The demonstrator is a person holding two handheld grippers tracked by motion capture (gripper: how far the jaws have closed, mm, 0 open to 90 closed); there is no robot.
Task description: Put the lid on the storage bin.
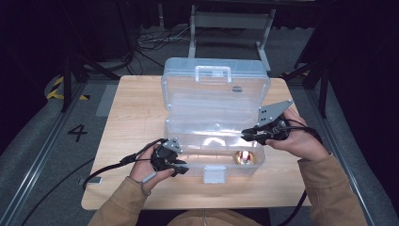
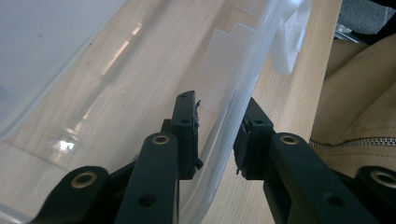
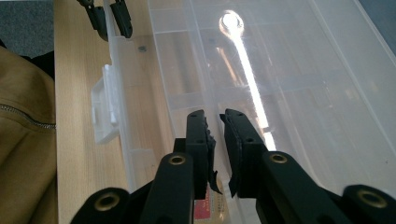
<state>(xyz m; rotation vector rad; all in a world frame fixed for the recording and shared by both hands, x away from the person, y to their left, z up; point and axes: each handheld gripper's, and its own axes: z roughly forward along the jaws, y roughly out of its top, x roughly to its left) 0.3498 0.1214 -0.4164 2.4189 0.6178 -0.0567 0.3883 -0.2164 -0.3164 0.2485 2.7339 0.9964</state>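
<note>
A clear plastic toolbox (image 1: 188, 141) stands open on the wooden table (image 1: 131, 103), its lid (image 1: 216, 94) upright at the back. My left gripper (image 1: 181, 165) (image 2: 219, 107) straddles the box's front wall (image 2: 219, 135) near the left corner, one jaw inside and one outside, pads against the rim. My right gripper (image 1: 243, 136) (image 3: 215, 116) hovers over the box's right end above a divided clear tray (image 3: 289, 93). Its jaws stand a narrow gap apart, and I make out nothing between them. A small round gold and red item (image 1: 244, 157) lies in the box's front right corner.
The white latch (image 1: 214, 174) (image 3: 105, 109) hangs from the middle of the front wall. The person's tan sleeves (image 1: 329, 188) reach in from the near edge. A metal frame (image 1: 230, 23) and cables lie on the floor behind the table.
</note>
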